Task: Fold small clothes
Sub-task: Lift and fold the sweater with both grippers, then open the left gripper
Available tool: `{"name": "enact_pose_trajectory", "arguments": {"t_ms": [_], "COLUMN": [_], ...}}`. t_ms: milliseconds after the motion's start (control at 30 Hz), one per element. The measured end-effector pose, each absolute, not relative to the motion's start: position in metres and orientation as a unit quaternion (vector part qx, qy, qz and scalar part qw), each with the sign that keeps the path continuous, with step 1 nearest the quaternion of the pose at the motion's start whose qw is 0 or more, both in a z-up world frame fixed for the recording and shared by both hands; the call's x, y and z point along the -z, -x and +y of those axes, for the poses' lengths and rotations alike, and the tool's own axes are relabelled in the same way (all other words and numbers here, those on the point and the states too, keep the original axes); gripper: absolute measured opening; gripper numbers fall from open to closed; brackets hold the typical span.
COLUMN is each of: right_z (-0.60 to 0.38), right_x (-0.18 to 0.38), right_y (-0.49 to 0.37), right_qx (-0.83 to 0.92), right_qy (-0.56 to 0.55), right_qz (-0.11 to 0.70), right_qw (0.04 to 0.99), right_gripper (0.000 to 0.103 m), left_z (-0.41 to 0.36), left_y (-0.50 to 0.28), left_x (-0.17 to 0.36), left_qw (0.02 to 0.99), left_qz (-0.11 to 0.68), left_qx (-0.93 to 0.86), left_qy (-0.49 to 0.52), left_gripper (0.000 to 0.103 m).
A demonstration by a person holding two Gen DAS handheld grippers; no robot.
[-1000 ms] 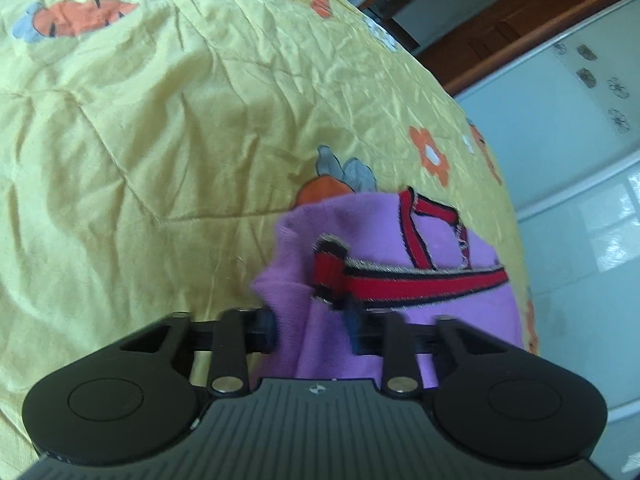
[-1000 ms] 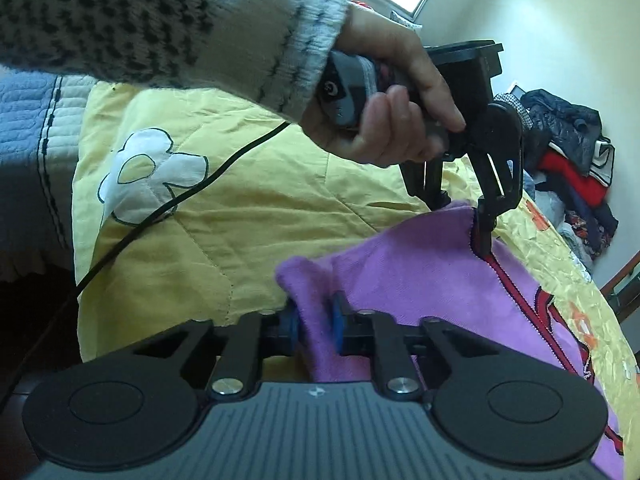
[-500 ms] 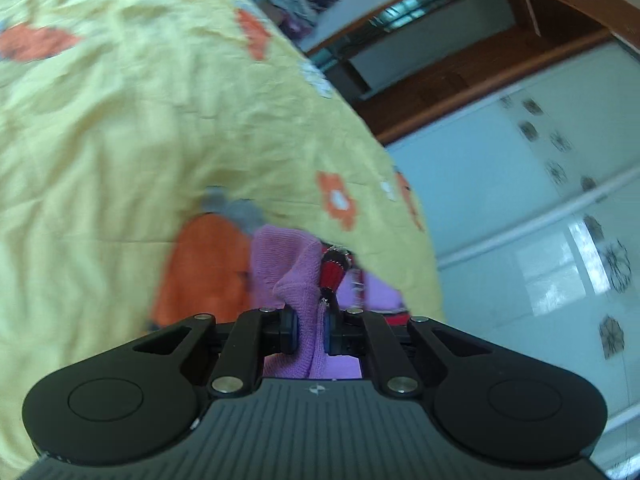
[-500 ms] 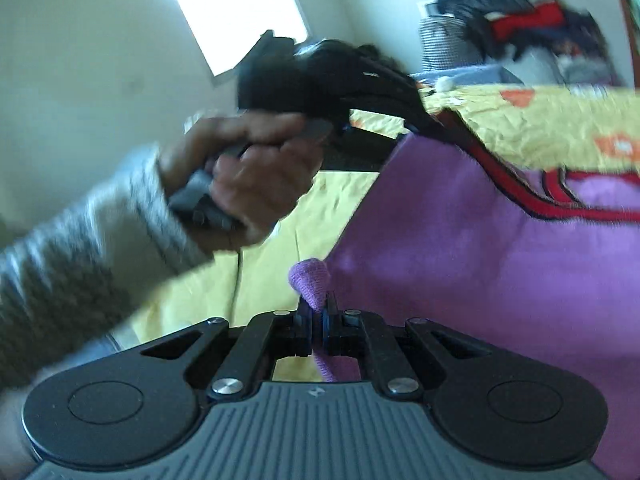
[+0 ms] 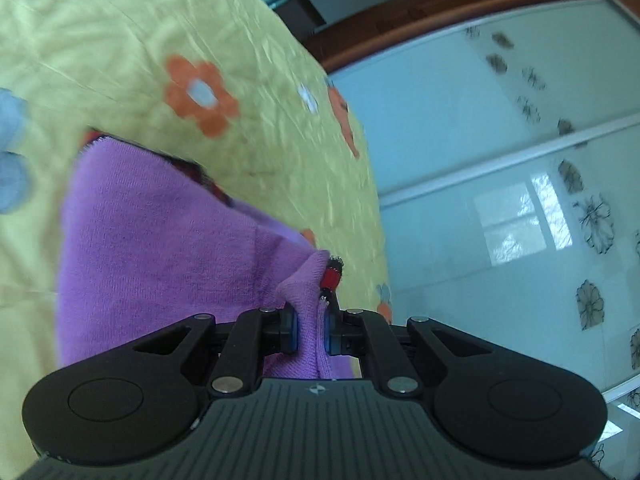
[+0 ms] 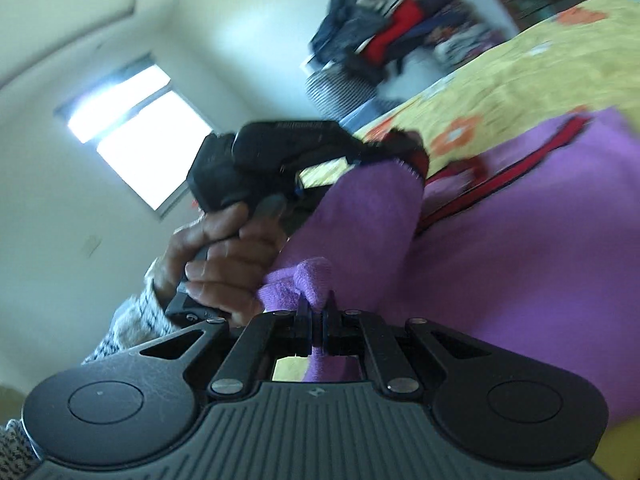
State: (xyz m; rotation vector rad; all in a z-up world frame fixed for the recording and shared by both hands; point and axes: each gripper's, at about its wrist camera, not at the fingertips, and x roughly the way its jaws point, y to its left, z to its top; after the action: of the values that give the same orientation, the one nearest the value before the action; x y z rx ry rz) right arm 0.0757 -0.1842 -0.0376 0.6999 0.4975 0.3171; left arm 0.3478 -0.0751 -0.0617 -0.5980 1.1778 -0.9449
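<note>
Left wrist view: left tool (image 5: 309, 330) clamps the purple garment (image 5: 160, 248) by its red-trimmed edge; right tool (image 6: 316, 330) pinches another corner, cloth lifted above the yellow bed (image 5: 100, 40). Keep both corners level and taut, then lay the fold squarely.

Both grippers black plastic: left gripper (image 5: 311, 334) and right gripper (image 6: 316, 330) w/ ribbed body, round side discs, silver screws, blue-edged pads. Sleeve (image 6: 132, 330) grey-white knit, dark flecks.
</note>
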Motion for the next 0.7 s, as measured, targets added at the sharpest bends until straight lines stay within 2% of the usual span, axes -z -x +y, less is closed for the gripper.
{"name": "enact_pose_trajectory", "arguments": {"t_ms": [333,700], "right_z": [-0.286,-0.344], "right_x": [0.044,0.087], "right_y": [-0.012,0.036], "right_qx": [-0.051,0.032], "right_qy": [-0.382,-0.451], "right_qz": [0.188,0.206], "right_qw": [0.903,0.868], "right_gripper": [0.004,0.004], "left_z": [-0.189,-0.247], "left_y": [-0.354,-0.339], "left_x": [0.074,0.110], "left_qw": [0.683,0.706], "left_qz": [0.541,0.567], "left_qx": [0.411,0.358], "left_qy": [0.269,0.227], "left_gripper": [0.010,0.011]}}
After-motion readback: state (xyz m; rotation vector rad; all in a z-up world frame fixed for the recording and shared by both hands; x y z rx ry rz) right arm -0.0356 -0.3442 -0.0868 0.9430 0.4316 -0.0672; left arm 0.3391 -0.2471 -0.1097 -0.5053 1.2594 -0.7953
